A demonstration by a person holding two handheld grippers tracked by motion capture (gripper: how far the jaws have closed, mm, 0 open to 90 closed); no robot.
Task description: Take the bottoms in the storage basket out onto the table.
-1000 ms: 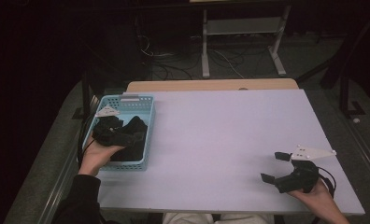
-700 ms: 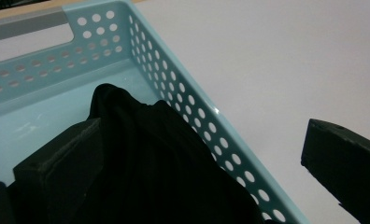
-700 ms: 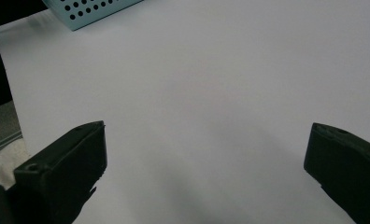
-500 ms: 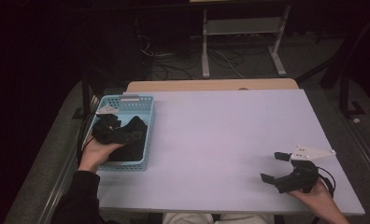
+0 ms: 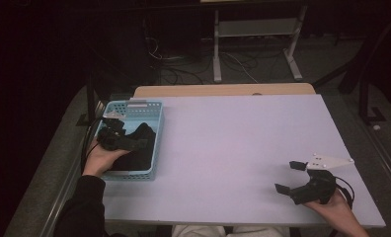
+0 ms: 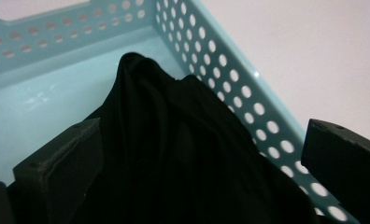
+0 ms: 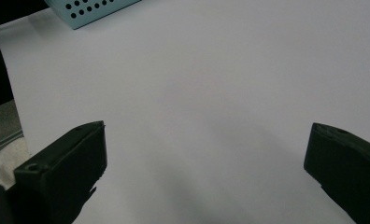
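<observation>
where dark cloth (image 6: 174, 154) fills the basket (image 5: 149, 111), both grippers' jaws apart, cloth perhaps ungripped

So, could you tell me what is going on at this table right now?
A person holds a gripper in each hand. The left gripper reaches into the light blue perforated basket at the table's left, jaws open on either side of a bunched black cloth lying inside; they have not closed on it. The right gripper sits open over bare white table near the right front corner, holding nothing.
</observation>
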